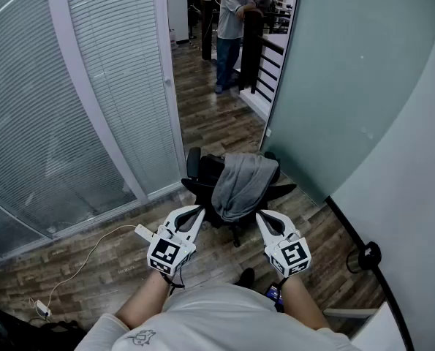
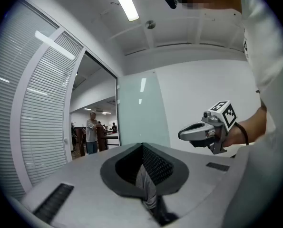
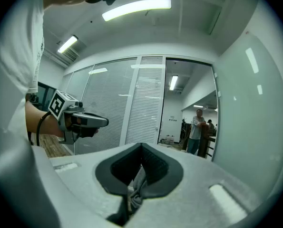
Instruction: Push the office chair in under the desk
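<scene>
Left tool (image 1: 197, 212), right tool (image 1: 262, 216), office chair (image 1: 205, 171) between

Wood-patterned floor (image 1: 217, 123) ran from the room out through an open doorway into a further office area. White slatted blinds (image 1: 115, 79) hung behind the glass partitions on the left, and a frosted glass panel (image 1: 349, 72) met a plain white wall (image 1: 414, 196) on the right. Beyond the doorway a person (image 1: 230, 28) stood leaning on a dark counter. A grey garment (image 1: 243, 185) hung draped in folds. A thin white cable (image 1: 85, 258) trailed across the floor to a small plug. A strip light (image 2: 124, 3) glowed overhead.
</scene>
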Action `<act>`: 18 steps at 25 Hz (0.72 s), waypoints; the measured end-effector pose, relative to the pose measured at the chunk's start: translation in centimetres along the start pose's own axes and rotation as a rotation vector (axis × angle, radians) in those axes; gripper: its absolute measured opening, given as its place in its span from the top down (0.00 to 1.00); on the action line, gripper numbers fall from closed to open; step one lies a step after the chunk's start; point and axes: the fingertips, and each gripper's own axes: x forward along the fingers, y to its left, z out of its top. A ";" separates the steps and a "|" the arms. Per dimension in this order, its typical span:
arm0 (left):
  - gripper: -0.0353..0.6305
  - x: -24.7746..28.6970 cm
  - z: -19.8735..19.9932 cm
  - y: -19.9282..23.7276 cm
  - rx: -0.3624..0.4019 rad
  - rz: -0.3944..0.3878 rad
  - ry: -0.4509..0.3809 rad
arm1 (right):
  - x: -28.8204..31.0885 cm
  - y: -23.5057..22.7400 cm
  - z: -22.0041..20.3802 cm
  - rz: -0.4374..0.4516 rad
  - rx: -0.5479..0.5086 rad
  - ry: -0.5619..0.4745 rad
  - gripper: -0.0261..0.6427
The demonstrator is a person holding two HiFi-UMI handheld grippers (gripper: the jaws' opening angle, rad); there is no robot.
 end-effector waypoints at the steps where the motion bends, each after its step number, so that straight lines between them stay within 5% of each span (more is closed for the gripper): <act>1: 0.95 -0.2 -0.1 0.1 -0.001 -0.002 -0.001 | 0.0 0.2 0.0 -0.002 0.000 0.000 0.96; 18: 0.95 0.6 -0.7 2.0 -0.001 -0.045 0.007 | 1.1 -0.2 0.1 -0.032 -0.017 0.013 0.96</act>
